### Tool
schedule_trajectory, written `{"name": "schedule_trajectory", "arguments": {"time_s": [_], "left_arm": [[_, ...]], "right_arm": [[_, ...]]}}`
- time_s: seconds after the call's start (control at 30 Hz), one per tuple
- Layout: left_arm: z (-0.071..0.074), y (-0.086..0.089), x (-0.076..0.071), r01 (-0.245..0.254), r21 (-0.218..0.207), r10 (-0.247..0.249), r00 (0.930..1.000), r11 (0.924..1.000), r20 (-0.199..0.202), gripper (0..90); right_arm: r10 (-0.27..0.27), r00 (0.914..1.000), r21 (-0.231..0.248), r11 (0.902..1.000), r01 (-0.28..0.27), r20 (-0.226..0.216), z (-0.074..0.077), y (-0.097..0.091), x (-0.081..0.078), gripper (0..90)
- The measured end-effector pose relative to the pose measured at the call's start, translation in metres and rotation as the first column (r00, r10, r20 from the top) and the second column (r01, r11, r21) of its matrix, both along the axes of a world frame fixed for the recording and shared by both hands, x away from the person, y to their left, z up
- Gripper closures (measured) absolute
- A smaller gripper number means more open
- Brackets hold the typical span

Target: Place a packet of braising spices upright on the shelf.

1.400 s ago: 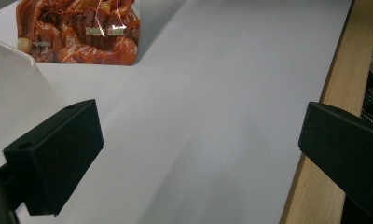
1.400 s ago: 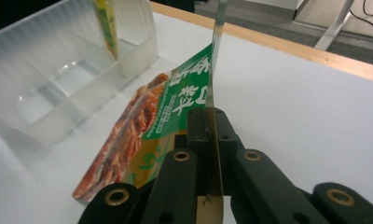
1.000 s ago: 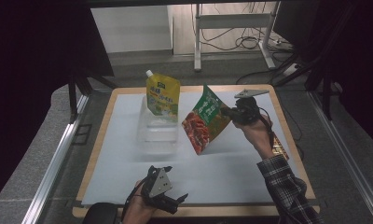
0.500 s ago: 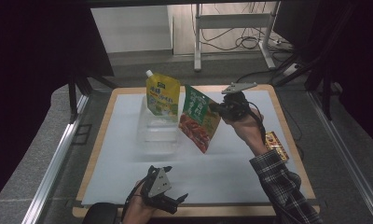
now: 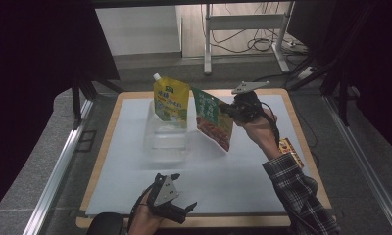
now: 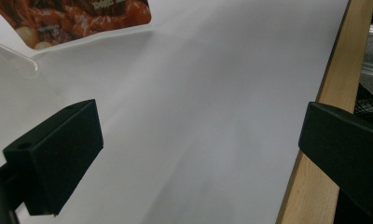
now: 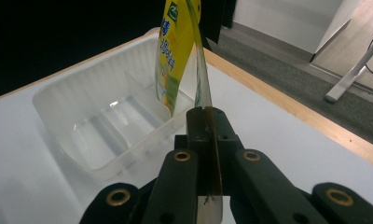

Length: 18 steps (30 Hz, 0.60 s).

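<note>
Two tools: right tool [image 5: 232, 108] clamped the green-and-red pouch [image 5: 212, 119] by its edge; left tool [image 5: 180, 208] stood wide open, holding nothing.
Pouch position: hung tilted in the air, extending left from the right tool.
Below it: table [image 5: 243, 166], just right of the clear tray [image 5: 165, 142].
Tray contents: yellow pouch [image 5: 171, 102], upright.

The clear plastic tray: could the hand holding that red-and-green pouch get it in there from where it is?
Probably yes. The right gripper holds the red-and-green pouch in the air beside the clear plastic tray, whose near part lies open; the yellow spouted pouch stands at its far end.
</note>
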<state>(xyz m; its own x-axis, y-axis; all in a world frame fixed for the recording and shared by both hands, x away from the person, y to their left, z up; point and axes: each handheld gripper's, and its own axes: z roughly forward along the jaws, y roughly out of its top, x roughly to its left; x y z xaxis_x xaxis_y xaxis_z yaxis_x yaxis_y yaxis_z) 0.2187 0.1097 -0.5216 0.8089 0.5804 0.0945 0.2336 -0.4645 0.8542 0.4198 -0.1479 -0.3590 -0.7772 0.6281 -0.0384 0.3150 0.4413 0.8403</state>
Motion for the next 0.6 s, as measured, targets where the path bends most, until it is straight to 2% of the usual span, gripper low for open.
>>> {"name": "schedule_trajectory", "arguments": {"time_s": [0.27, 0.6], "left_arm": [[0.000, 0.000, 0.000, 0.005, -0.001, -0.005, 1.0000, 1.0000, 0.004, 0.0], [0.000, 0.000, 0.000, 0.008, -0.006, -0.008, 1.0000, 1.0000, 0.006, 0.0]], "right_arm": [[0.021, 0.9997, 0.028, 0.9994, -0.021, 0.010, 0.011, -0.004, 0.000, 88.8], [0.053, 0.9983, 0.063, 0.9966, -0.054, 0.024, 0.028, 0.000, -0.001, 88.7]]}}
